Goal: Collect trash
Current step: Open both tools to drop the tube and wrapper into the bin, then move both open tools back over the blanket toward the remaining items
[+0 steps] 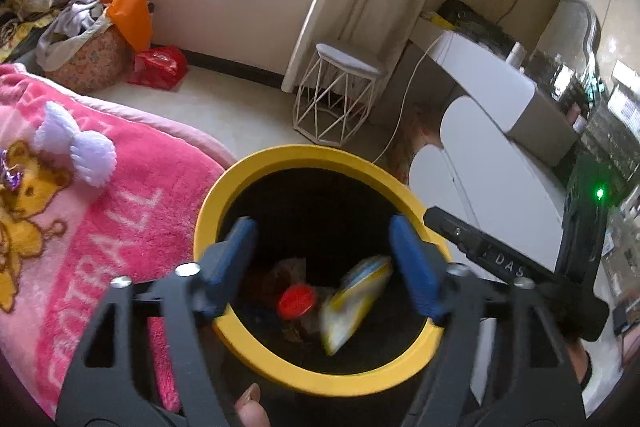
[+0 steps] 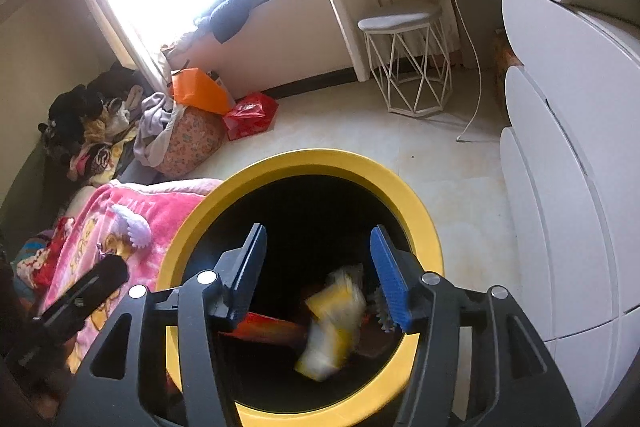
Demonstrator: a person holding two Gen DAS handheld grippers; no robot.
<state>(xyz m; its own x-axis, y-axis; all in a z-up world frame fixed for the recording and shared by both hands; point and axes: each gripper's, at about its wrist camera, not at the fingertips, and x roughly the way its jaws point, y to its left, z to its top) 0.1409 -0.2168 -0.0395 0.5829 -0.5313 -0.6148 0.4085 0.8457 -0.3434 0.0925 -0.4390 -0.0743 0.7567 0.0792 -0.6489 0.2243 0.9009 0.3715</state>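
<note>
Two grippers hang over the mouth of a yellow-rimmed bin [image 1: 256, 175] with a black inside. Left gripper [image 1: 322, 227]: fingers [image 1: 240, 247] spread wide, nothing between the blue pads. Right gripper [image 2: 318, 239]: fingers [image 2: 390, 279] apart at a middling width, nothing pressed by them.

A yellow and white wrapper [image 1: 352, 303], motion-blurred, lies inside the bin at about 5 o'clock of the opening in the left view; in the right view the same wrapper [image 2: 334, 323] shows below and between the right fingers, clear of both pads. Whether it rests on the bottom cannot be told. A red lid [image 1: 297, 301] sits just beside it at 9 o'clock, among darker scraps.

A pink blanket [image 1: 120, 227] on the bed lies at 9 o'clock of the bin, touching its rim. A white wire stool [image 1: 340, 95] stands on the floor at 12 o'clock, well apart.
</note>
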